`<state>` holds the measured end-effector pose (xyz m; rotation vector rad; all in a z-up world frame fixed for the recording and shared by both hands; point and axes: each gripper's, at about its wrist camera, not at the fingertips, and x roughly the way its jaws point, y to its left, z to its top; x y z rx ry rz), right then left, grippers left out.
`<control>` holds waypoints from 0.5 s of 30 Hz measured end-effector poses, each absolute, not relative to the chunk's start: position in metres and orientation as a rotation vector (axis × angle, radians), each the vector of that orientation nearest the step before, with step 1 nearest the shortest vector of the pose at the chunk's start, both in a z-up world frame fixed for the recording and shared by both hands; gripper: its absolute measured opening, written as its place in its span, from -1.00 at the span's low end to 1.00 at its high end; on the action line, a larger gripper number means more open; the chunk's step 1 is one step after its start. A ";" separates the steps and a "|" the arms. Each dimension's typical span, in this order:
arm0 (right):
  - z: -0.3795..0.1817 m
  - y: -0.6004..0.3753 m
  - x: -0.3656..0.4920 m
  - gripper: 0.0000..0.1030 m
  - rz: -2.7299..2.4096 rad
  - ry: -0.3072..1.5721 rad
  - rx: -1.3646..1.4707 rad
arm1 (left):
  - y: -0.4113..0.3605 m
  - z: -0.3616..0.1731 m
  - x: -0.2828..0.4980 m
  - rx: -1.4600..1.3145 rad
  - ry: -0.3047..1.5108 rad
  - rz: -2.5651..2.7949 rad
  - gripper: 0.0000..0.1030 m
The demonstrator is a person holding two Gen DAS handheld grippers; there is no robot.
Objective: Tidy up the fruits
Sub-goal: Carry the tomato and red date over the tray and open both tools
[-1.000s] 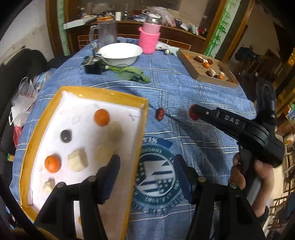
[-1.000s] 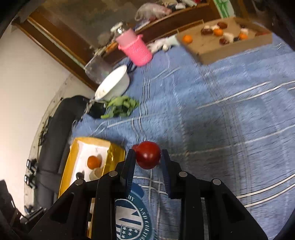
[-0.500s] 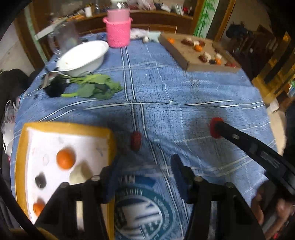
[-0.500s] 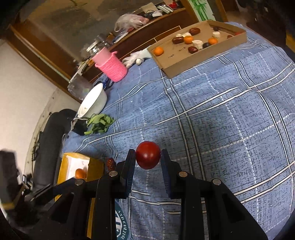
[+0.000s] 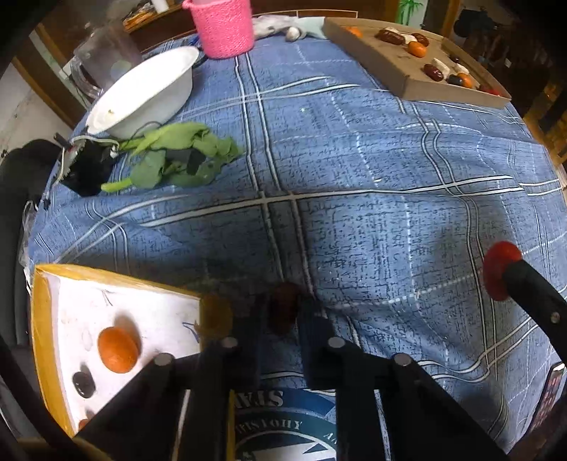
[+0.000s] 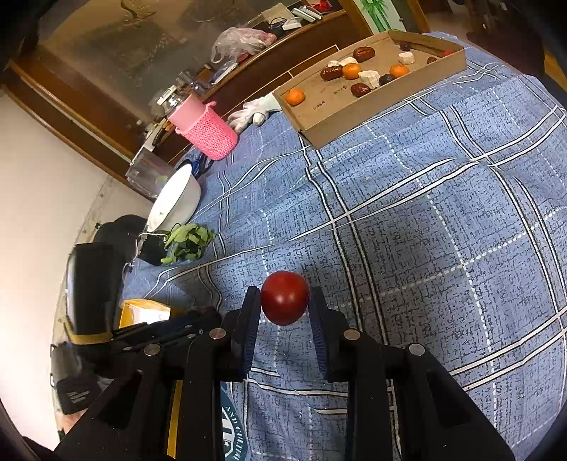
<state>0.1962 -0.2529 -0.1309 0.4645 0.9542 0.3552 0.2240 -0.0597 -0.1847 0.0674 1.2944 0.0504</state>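
Note:
A dark red date lies on the blue checked cloth just right of the yellow box. My left gripper points steeply down and is shut on the date, its pads pressing on both sides. Inside the box, the white foam holds an orange fruit and a small dark fruit. My right gripper hangs above the cloth, shut on a round red tomato, which the left wrist view also shows as the tomato at the right edge.
A cardboard tray with dates, oranges and white pieces lies at the far right. A white bowl, a pink knitted holder, green leaves and a black device stand at the far left. A white glove lies by the tray.
My left gripper moved right from over the yellow box, sank onto the date and shut on it. The right gripper kept its hold on the tomato and barely moved.

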 end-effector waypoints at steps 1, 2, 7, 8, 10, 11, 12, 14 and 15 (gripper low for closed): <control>-0.131 -0.253 0.196 -0.48 0.357 0.953 0.462 | -0.059 -0.184 0.223 0.061 1.291 0.051 -0.65; -0.130 -0.252 0.196 -0.48 0.357 0.953 0.460 | -0.058 -0.184 0.221 0.051 1.293 0.050 -0.65; -0.131 -0.248 0.195 -0.48 0.386 0.958 0.462 | -0.046 -0.150 0.191 -0.068 1.248 -0.018 -0.66; -0.130 -0.245 0.195 -0.48 0.404 0.958 0.458 | -0.038 -0.138 0.181 -0.103 1.228 -0.035 -0.66; -0.129 -0.235 0.194 -0.48 0.445 0.957 0.436 | -0.019 -0.116 0.166 -0.153 1.182 -0.042 -0.66; -0.128 -0.229 0.192 -0.48 0.467 0.956 0.421 | -0.006 -0.105 0.156 -0.177 1.154 -0.035 -0.66; -0.128 -0.224 0.191 -0.48 0.481 0.956 0.410 | 0.005 -0.096 0.146 -0.197 1.133 -0.029 -0.66; -0.126 -0.209 0.187 -0.48 0.526 0.955 0.367 | 0.030 -0.083 0.121 -0.233 1.103 -0.009 -0.66; -0.125 -0.201 0.184 -0.49 0.544 0.954 0.346 | 0.044 -0.079 0.109 -0.249 1.088 0.008 -0.66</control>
